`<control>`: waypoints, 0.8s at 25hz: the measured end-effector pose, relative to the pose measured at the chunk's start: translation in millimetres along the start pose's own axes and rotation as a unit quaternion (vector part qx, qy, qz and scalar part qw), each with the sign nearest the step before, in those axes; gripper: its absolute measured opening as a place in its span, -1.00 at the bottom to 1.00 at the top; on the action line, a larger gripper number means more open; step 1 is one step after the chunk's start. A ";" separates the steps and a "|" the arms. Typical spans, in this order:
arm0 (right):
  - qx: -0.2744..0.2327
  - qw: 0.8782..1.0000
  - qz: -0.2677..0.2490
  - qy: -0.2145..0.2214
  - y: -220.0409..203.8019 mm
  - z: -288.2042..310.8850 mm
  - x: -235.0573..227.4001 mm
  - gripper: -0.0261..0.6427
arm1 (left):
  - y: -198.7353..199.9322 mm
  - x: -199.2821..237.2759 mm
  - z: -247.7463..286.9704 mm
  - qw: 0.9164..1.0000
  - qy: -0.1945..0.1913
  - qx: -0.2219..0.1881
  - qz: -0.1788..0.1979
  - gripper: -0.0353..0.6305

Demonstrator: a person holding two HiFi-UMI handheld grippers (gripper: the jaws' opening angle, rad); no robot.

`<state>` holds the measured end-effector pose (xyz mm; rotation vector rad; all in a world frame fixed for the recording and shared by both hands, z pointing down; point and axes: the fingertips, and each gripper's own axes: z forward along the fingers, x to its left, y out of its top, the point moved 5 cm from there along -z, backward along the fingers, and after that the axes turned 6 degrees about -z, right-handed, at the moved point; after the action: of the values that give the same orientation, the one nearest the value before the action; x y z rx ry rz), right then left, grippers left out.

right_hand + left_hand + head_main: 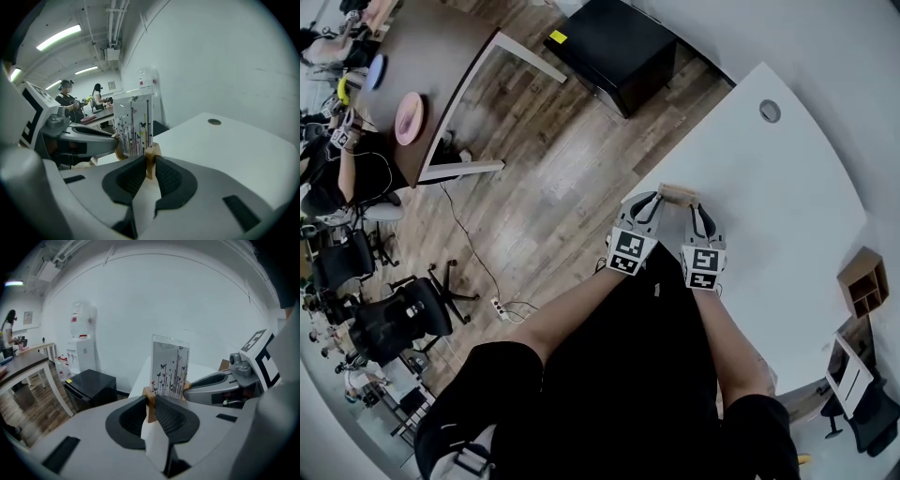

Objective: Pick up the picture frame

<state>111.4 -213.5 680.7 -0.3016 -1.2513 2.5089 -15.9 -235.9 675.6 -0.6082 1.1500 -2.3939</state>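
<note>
Both my left claw (151, 401) and right claw (150, 165) are clamped on opposite ends of the pale wooden base (151, 154) of the clear, butterfly-printed picture frame (169, 365), which stands upright at the edge of the white table (787, 216). The grasp seems set; next, I should lift both together, keeping level.

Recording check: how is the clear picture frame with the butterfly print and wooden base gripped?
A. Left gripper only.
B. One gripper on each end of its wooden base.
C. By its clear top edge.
B: the left gripper and right gripper each pinch an end of the wooden base.
</note>
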 end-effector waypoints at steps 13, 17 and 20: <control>-0.052 0.998 0.003 -0.024 22.5 -101.4 33.8 -0.71 | 18.5 -53.5 -94.2 0.999 -0.009 -0.046 0.004 -0.70; -0.063 0.998 0.006 -0.025 27.4 -149.1 61.9 -0.71 | 19.0 -73.5 -145.4 0.999 -0.010 -0.053 -0.006 -0.70; -0.080 0.996 0.003 -0.026 28.5 -186.7 78.9 -0.71 | 20.3 -92.3 -180.7 0.997 -0.014 -0.070 -0.011 -0.70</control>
<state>93.8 -62.7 543.4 -0.2778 -1.4775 2.4406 -35.4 -86.2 538.6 -0.7019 1.3144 -2.3286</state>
